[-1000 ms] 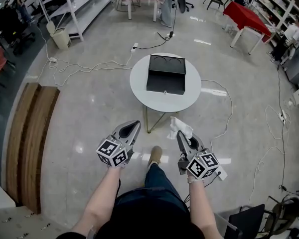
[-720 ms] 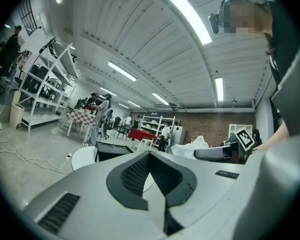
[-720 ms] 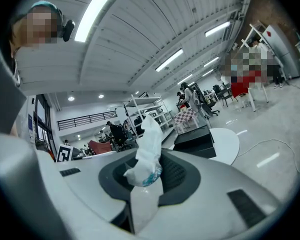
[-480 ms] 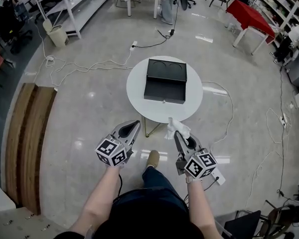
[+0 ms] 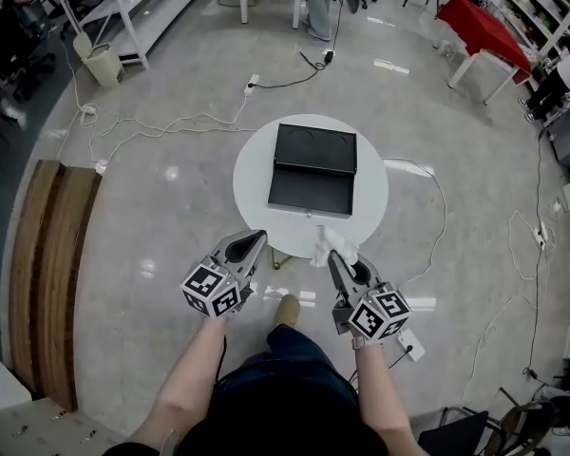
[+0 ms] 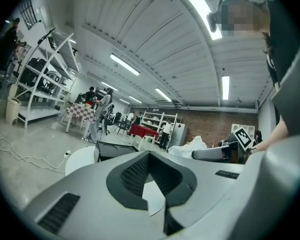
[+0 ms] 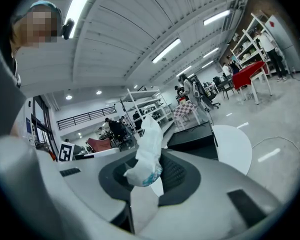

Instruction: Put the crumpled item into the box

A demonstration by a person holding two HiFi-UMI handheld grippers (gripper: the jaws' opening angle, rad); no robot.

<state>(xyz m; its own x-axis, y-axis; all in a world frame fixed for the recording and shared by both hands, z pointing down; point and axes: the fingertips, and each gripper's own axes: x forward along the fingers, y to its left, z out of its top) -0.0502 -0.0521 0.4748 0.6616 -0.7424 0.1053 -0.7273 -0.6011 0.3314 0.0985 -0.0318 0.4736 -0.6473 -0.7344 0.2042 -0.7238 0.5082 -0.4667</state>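
A crumpled white item [image 5: 333, 244] [image 7: 147, 149] sticks up out of my right gripper [image 5: 331, 255] [image 7: 152, 158], which is shut on its lower part. In the head view it hangs over the near edge of the round white table [image 5: 256, 164]. A black box [image 5: 313, 169] [image 7: 192, 134] stands open on that table, its lid folded back on the far side. My left gripper [image 5: 259, 237] [image 6: 149, 155] is level with the right one, just short of the table's rim, its jaws together with nothing between them. The left gripper view also shows the box [image 6: 115, 149] and the item [image 6: 195, 145].
White cables [image 5: 152, 126] trail over the glossy floor round the table, and another cable [image 5: 437, 207] runs on the right. A wooden platform [image 5: 52, 255] lies to the left. Shelving [image 5: 123, 8], a bin [image 5: 97, 65] and a red table [image 5: 484, 31] stand far off. The person's shoe [image 5: 287, 310] is below the grippers.
The table and box have come nearer to both grippers. The held item, which was short of the table, now reaches over its near edge. Both grips look the same.
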